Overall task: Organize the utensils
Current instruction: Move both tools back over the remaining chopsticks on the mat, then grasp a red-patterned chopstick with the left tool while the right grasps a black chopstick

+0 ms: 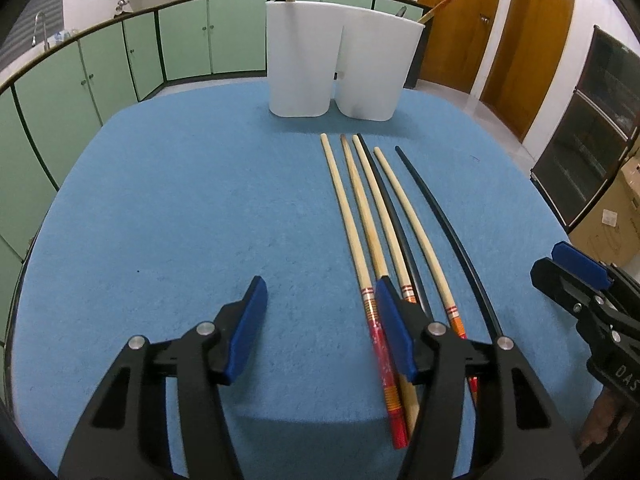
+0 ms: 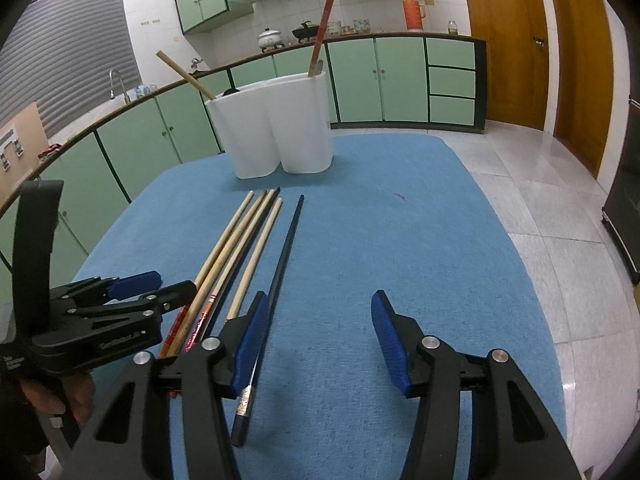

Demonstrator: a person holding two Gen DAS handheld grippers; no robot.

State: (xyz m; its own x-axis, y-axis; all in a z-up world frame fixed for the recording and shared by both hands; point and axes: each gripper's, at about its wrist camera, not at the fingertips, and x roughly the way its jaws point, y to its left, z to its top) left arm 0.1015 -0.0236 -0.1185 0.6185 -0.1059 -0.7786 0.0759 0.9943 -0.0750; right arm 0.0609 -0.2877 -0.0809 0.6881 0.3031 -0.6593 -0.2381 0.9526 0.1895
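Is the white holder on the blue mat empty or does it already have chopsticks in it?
Not empty. The white holder stands upright with a pale chopstick leaning out of one side and a red-topped one out of the other.

Both tools share one build. The left tongs (image 1: pixel 318 322) have matte black plastic arms with triangular cut-outs, round silver screw heads at the pivots, and blue ribbed pads on the inner faces of the fingers (image 1: pixel 248 328). The right tongs (image 2: pixel 318 338) are made the same way — black frame, silver screws, blue pads. Seen from the right wrist, the left tool's black body carries small white lettering, too blurred to read, and a black strap loop.
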